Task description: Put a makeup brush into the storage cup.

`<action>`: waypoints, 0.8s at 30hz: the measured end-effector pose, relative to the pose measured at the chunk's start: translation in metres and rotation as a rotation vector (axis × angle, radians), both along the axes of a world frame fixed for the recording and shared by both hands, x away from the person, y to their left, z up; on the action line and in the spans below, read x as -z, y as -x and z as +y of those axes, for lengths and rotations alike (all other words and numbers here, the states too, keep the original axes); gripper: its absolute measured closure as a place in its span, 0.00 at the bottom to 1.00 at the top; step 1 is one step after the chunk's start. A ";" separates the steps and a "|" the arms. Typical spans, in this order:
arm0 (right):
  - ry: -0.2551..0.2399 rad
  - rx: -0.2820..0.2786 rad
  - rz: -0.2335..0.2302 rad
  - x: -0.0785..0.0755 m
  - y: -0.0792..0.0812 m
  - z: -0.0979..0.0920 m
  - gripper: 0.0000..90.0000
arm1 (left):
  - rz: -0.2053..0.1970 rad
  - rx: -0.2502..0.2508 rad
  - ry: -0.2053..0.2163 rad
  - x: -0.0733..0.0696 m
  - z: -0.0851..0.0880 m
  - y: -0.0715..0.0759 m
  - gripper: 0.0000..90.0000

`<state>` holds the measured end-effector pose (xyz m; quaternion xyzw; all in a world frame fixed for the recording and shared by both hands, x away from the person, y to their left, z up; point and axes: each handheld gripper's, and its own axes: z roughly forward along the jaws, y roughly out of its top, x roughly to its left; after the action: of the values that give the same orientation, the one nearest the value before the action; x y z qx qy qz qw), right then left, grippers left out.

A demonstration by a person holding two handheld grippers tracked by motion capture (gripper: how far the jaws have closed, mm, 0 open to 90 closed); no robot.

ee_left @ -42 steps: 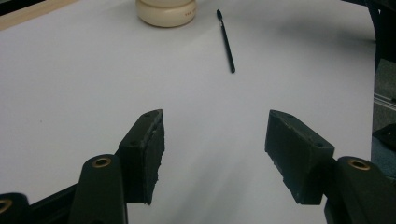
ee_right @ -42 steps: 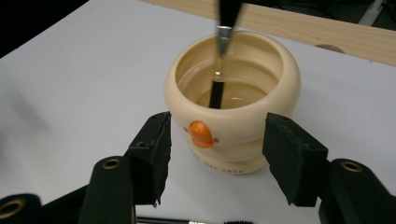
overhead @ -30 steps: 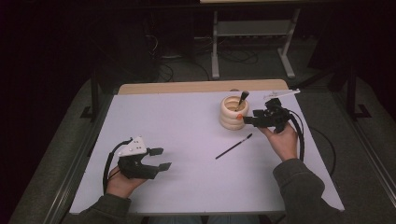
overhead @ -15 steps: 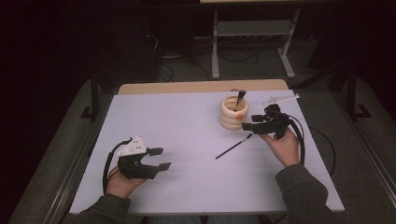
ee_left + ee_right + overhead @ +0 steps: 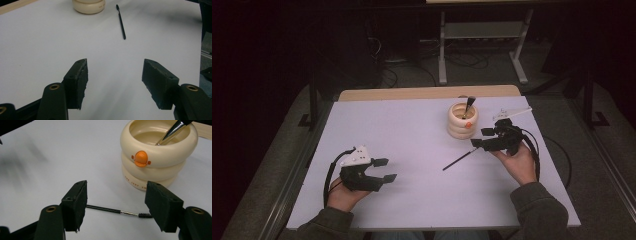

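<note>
Black brush between right gripper open jaws

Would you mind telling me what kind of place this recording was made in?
Probably a lab or recording workspace rather than a home: a table under a plain white cover, metal frame legs with loose cables on the carpet behind, and dark surroundings.

In my right gripper view, my jaw hides part of the brush handle, and the frame's top edge cuts off the tool standing in the cup. The cup's lettering is too small to read. My left gripper view crops the cup.
</note>
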<state>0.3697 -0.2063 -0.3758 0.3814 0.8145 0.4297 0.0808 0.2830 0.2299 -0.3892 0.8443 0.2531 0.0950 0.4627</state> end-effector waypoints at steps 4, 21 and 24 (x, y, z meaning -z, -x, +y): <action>0.003 -0.011 0.001 0.000 0.001 0.001 0.36 | -0.003 0.003 -0.011 0.000 0.000 0.000 0.41; -0.007 -0.010 -0.003 0.004 0.017 -0.005 0.36 | 0.020 0.019 -0.016 -0.003 -0.015 -0.003 0.42; -0.004 -0.003 -0.004 0.005 0.020 -0.005 0.36 | 0.028 0.016 -0.018 -0.005 -0.017 -0.007 0.42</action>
<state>0.3499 -0.2111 -0.3812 0.3795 0.8139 0.4325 0.0811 0.2899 0.2127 -0.3842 0.8516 0.2518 0.0817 0.4523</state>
